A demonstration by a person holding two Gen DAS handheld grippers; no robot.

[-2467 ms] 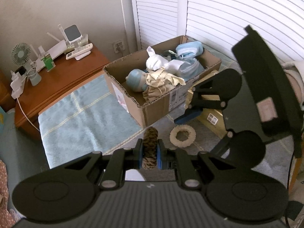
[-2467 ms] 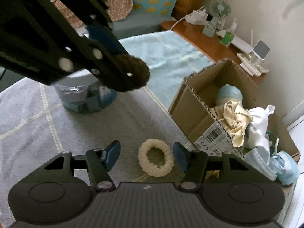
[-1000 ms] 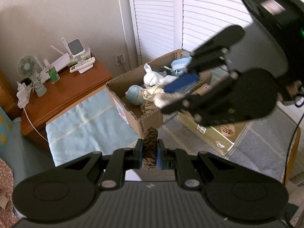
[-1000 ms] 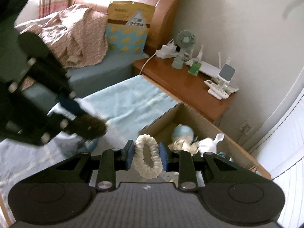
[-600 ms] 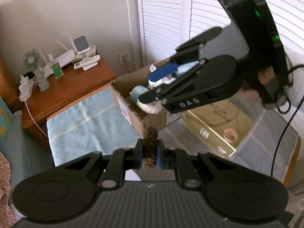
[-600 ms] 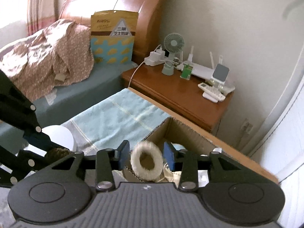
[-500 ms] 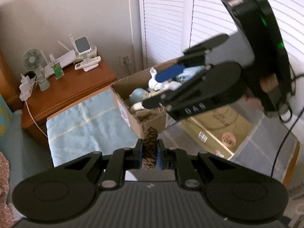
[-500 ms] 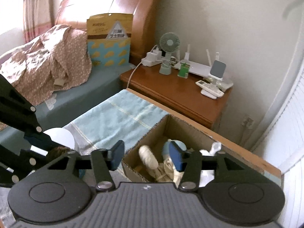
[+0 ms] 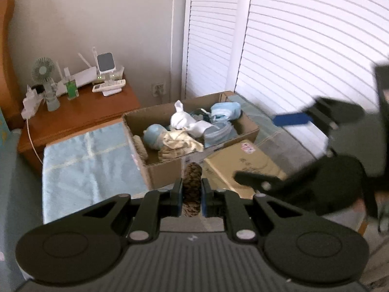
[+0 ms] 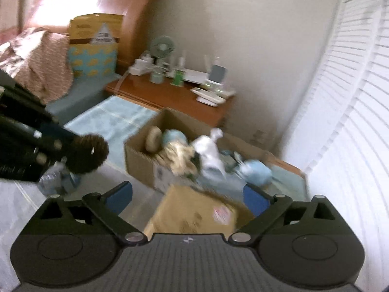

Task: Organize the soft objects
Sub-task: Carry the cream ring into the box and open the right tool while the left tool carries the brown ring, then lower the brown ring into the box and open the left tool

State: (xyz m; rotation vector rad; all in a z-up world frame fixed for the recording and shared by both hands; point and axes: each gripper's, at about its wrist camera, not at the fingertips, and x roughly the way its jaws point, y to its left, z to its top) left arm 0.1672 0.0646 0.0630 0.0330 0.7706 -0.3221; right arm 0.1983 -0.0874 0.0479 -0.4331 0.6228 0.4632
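Observation:
My left gripper (image 9: pixel 192 196) is shut on a brown scrunchie (image 9: pixel 192 185), held in the air short of the open cardboard box (image 9: pixel 167 170); the scrunchie also shows in the right wrist view (image 10: pixel 88 153). The box holds soft things: a cream scrunchie (image 10: pixel 153 138) on edge at its left end, a blue round item (image 9: pixel 153 137), beige cloth (image 9: pixel 180 143), a white cloth (image 9: pixel 182 120) and blue masks (image 9: pixel 225 112). My right gripper (image 10: pixel 188 194) is open wide and empty, right of the box, and shows blurred in the left wrist view (image 9: pixel 287 150).
A flat closed carton (image 9: pixel 243 163) lies against the box's near right side. A light blue towel (image 9: pixel 90 160) lies left of the box. A wooden nightstand (image 9: pixel 73 119) carries a fan, router and remotes. White louvred doors (image 9: pixel 291 48) stand behind. A bed (image 10: pixel 36 56) is at far left.
My right gripper opened and dropped the cream scrunchie into the box, then drew back to the right. My left gripper kept hold of the brown scrunchie.

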